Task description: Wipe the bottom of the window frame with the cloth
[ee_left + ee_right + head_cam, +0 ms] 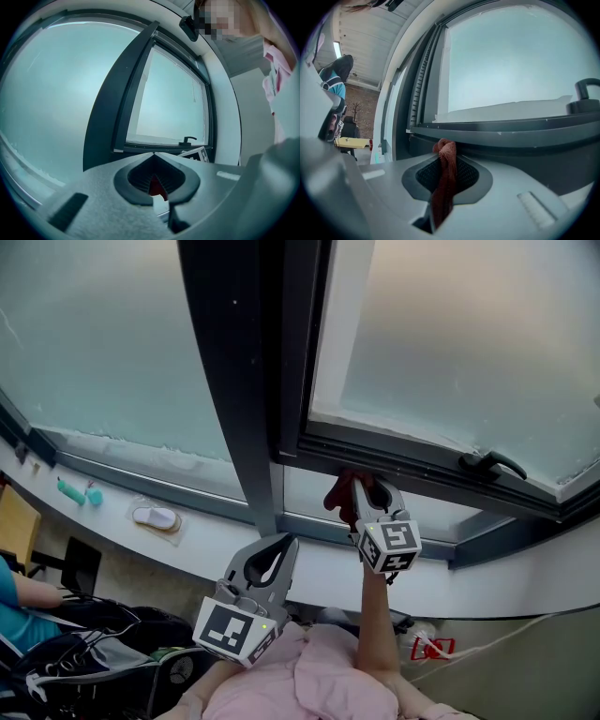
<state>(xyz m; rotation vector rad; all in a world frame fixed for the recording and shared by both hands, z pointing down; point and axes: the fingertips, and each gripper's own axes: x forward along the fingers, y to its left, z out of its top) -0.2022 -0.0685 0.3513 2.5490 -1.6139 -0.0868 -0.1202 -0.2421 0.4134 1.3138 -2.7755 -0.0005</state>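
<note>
Clamping the cloth [446,168], the right tool [361,488] presses its bunched end against the window frame [412,457] bottom, ready for wiping. Unneeded, the left tool [279,545] waits below, jaws together and empty.

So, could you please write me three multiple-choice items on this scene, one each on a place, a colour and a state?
1. Where is the rust-red woven cloth?
A. Lying on the white sill.
B. In the right gripper, up at the bottom of the dark grey metal window frame.
C. In the left gripper.

2. What colour is the lever-shaped window handle?
A. White.
B. Red.
C. Black.

3. How do the left gripper's jaws stand?
A. Together, holding nothing.
B. Wide apart.
C. Clamped on the cloth.

Answers:
1 B, the right gripper view shows the cloth pinched between its jaws under the frame.
2 C, it is dark against the pale glass.
3 A, the left gripper view shows the tips meeting with nothing gripped.
</note>
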